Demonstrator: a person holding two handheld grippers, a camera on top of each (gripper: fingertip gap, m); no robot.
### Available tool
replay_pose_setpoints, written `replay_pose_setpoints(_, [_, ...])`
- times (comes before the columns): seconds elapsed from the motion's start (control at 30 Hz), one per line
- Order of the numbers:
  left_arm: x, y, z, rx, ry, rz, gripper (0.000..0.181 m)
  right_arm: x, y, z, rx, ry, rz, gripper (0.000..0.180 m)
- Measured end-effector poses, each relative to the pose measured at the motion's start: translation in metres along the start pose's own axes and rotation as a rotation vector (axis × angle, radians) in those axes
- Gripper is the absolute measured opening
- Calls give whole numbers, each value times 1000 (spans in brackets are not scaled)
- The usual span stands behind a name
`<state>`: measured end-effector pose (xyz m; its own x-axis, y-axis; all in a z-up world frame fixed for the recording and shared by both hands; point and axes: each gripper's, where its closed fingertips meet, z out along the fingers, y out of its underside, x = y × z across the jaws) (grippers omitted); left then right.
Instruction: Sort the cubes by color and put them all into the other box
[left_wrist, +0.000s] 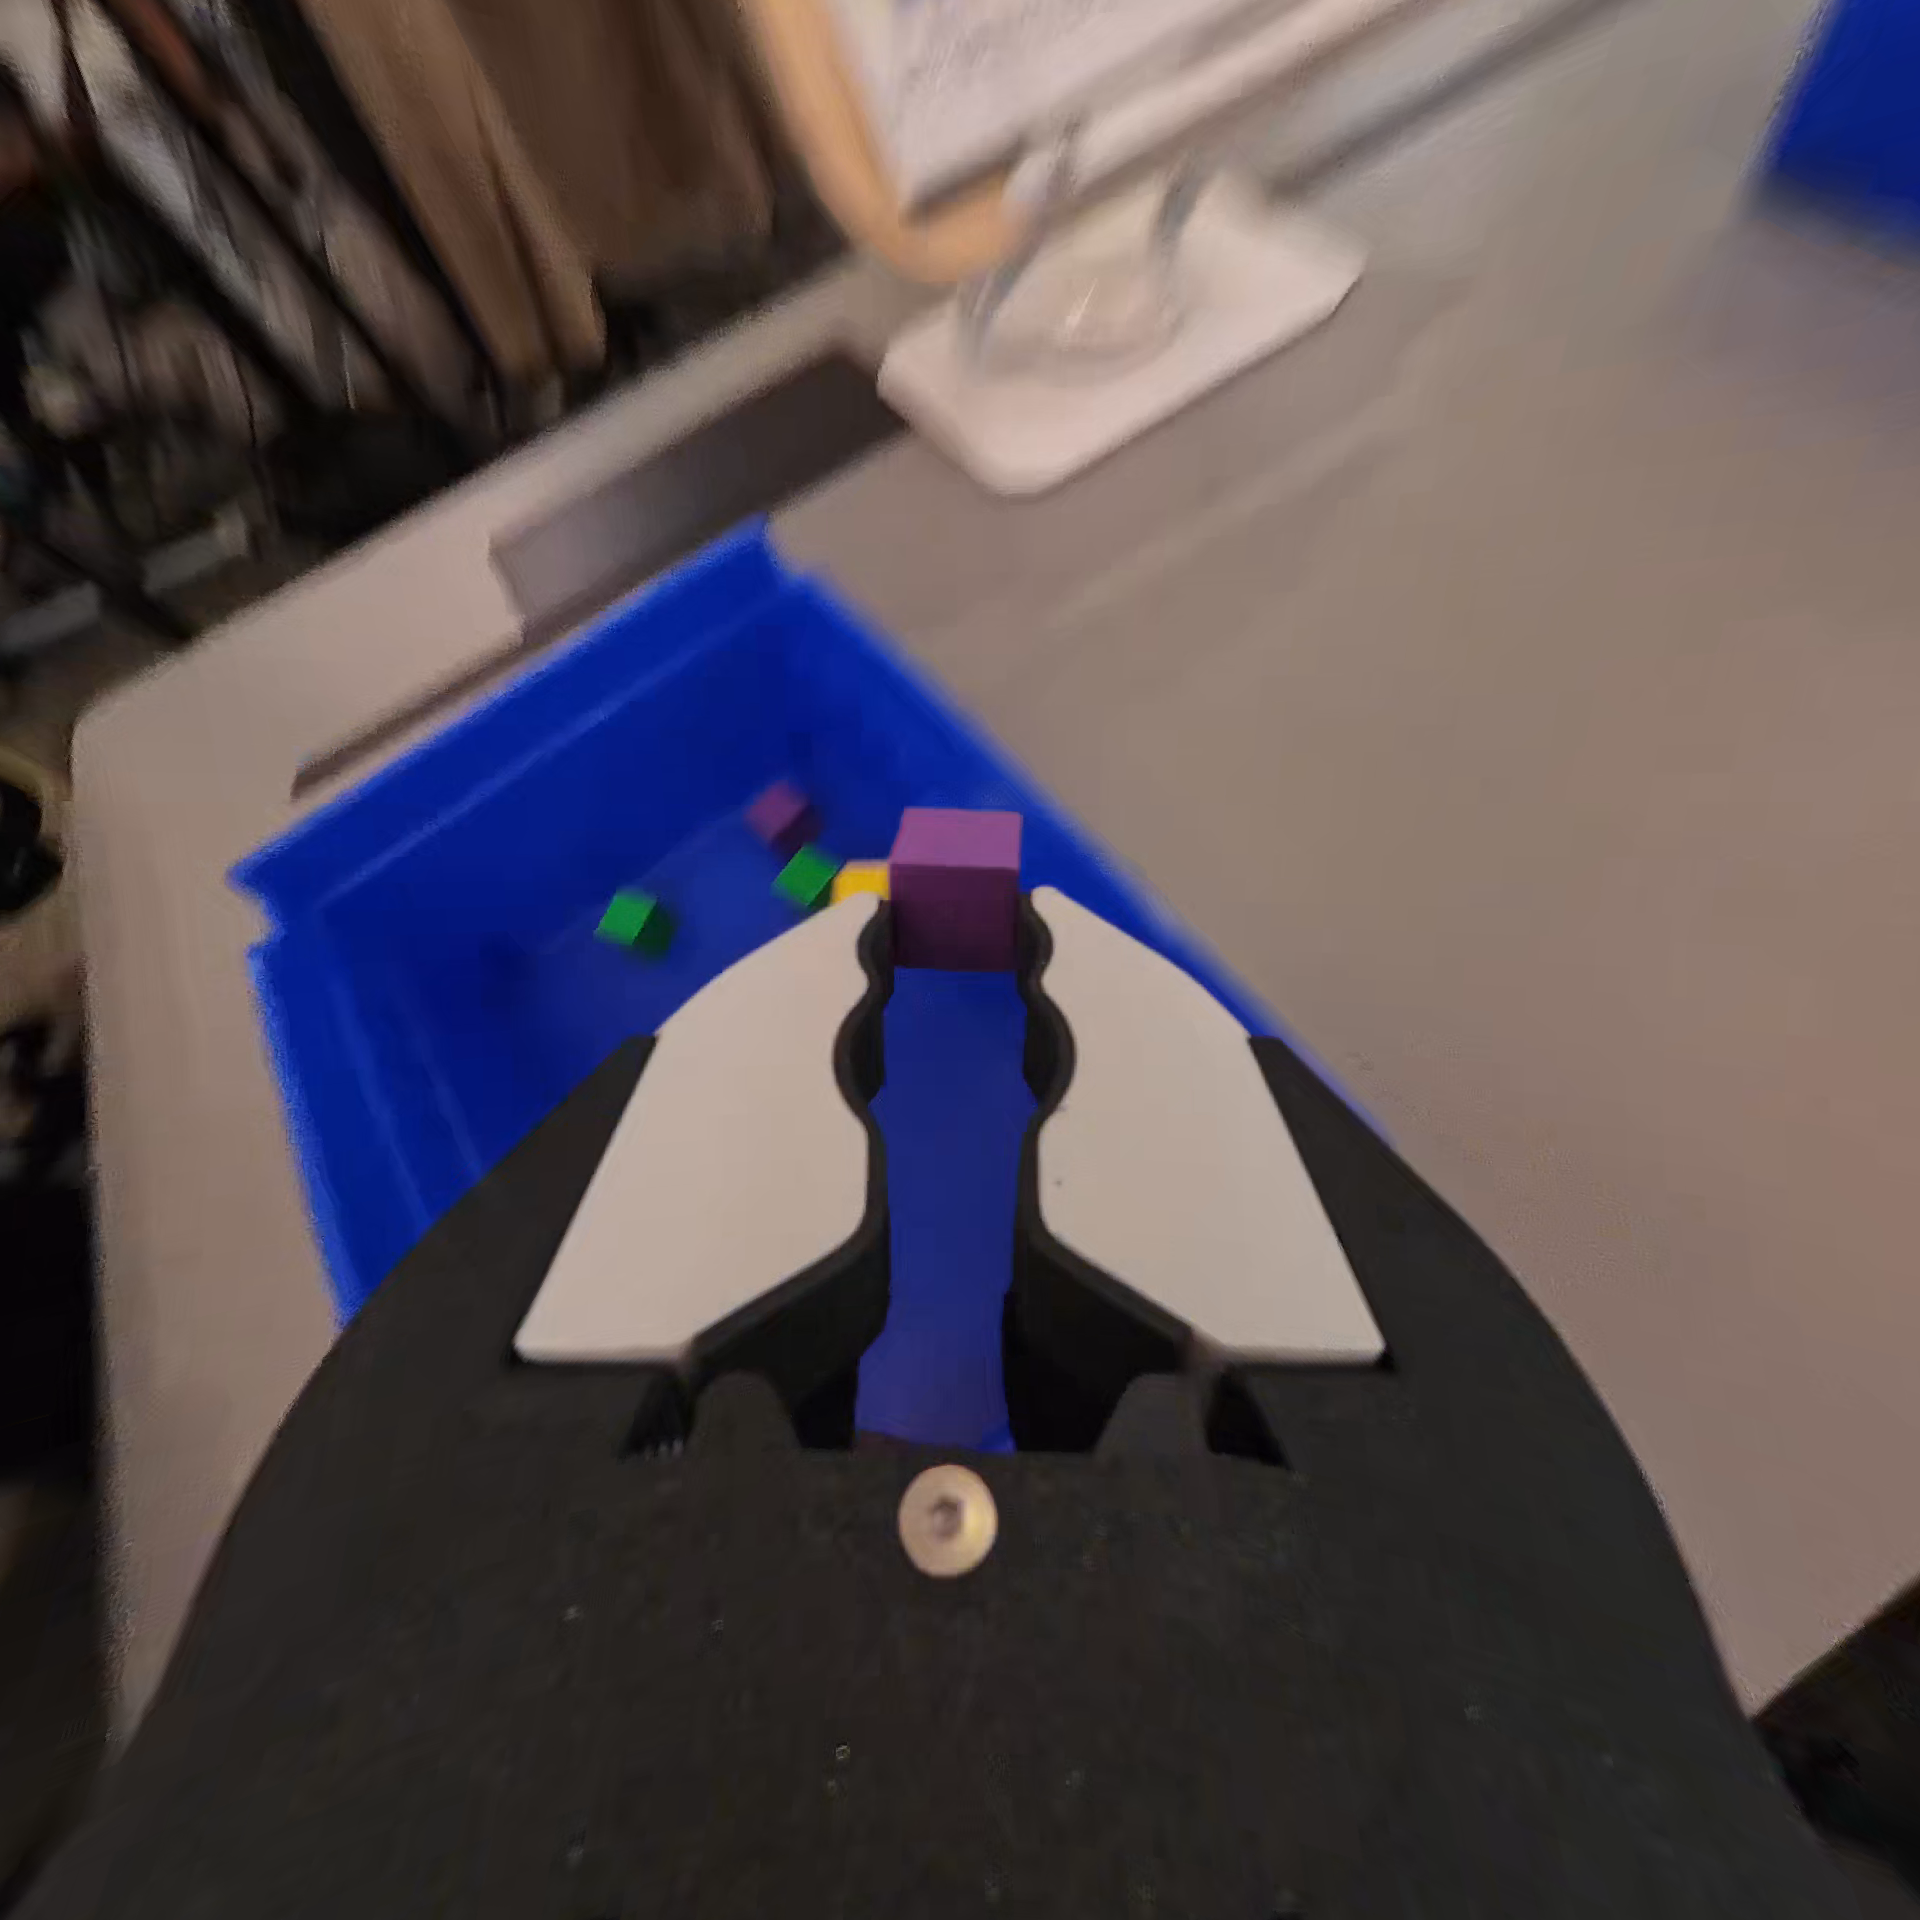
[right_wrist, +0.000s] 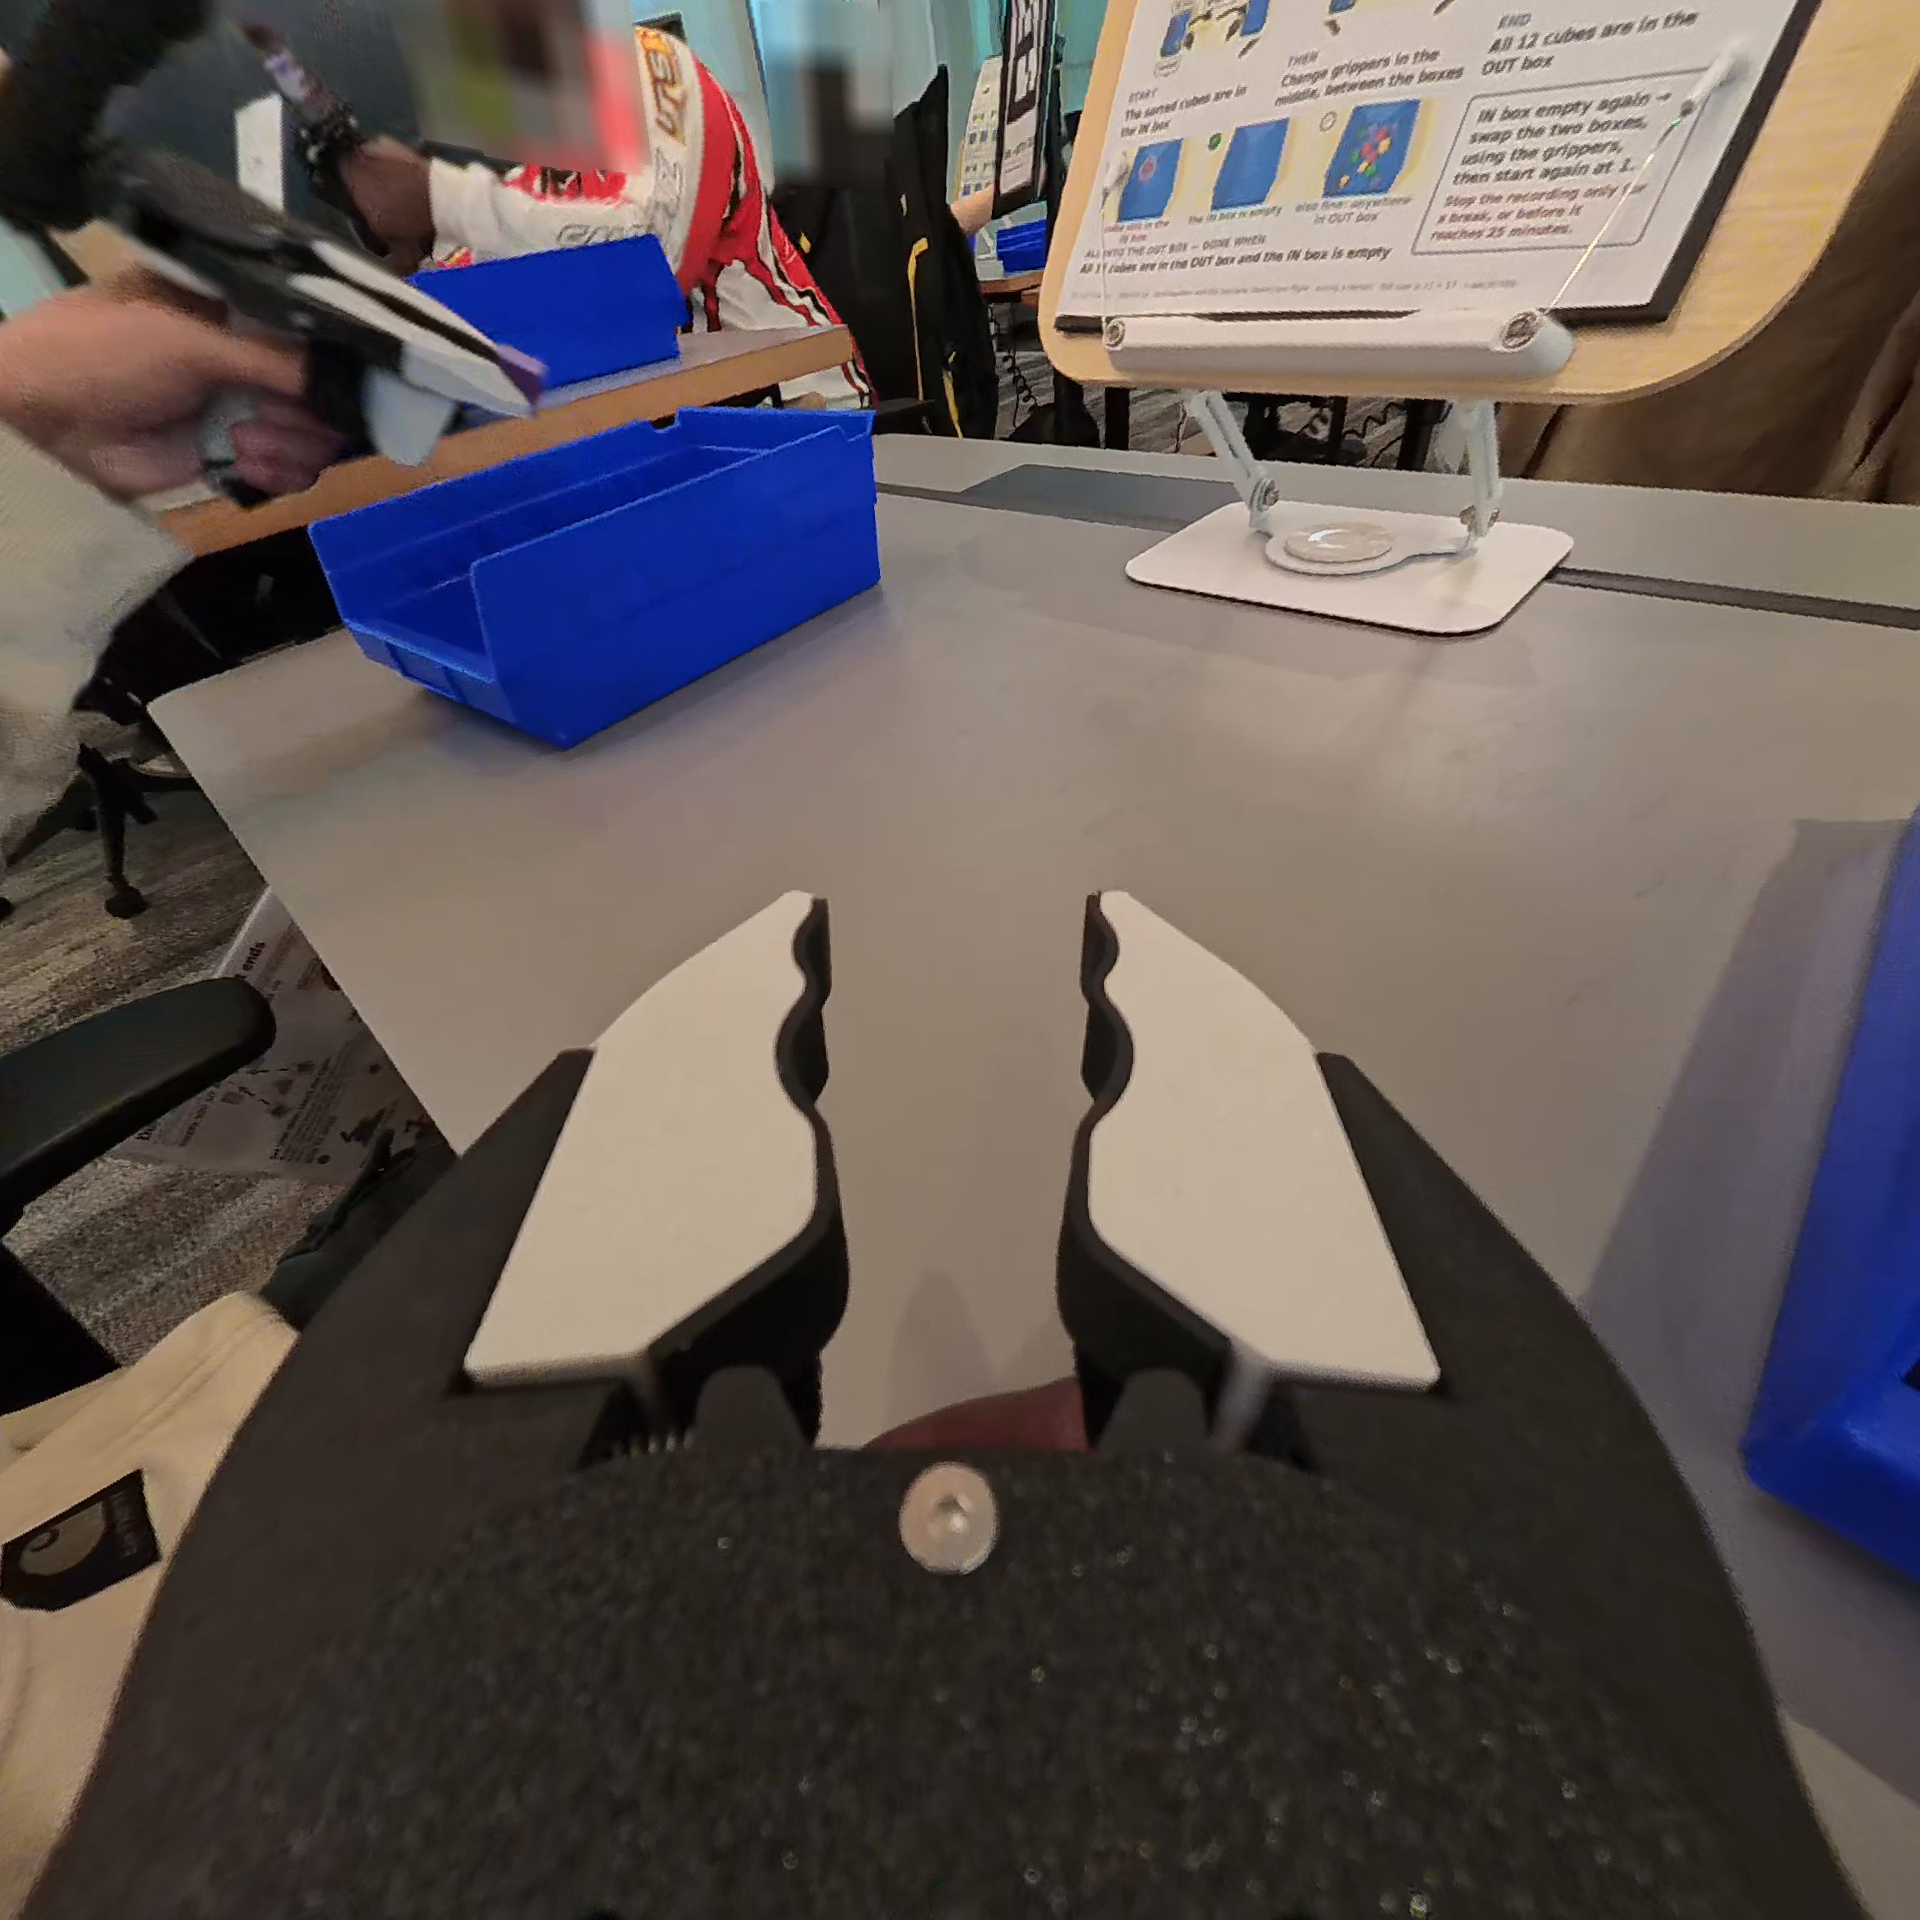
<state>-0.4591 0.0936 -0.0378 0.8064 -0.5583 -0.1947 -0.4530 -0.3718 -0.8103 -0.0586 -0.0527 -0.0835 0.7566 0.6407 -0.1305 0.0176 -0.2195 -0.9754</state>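
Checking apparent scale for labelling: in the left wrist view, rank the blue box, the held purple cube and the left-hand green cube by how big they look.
1. blue box
2. purple cube held in the left tool, though nearness to the camera enlarges it
3. green cube

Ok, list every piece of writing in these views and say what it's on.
I won't quote writing; here is where it stands.
Instruction sheet on the stand: printed text, pictures.
Paper on the floor: print, small and blurred.
Red and white jersey: lettering.
Dark patch on the cream garment: unreadable.
Left wrist view: all blurred.
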Motion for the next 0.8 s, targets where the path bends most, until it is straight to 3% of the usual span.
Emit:
replay_pose_setpoints(0.17, [91, -30, -53, 482, 163, -115, 21, 5, 0, 0, 15, -28, 91, 46])
replay_pose_setpoints(0.43, [110, 5, -42, 467, 20, -164, 21, 9, 7, 8, 17, -99, 292, 47])
replay_pose_setpoints(0.57, [131, -10, -36, 508, 151, -139, 22, 2, 1, 18, 16, -146, 319, 48])
replay_pose_setpoints(0.7, [193, -57, -33, 632, 435, 43, 22, -36, -30, 37, -17, -429, 484, 50])
replay_pose_setpoints(0.8, [240, -82, -21, 666, 526, 288, 22, -69, -58, 50, -63, -725, 721, 51])
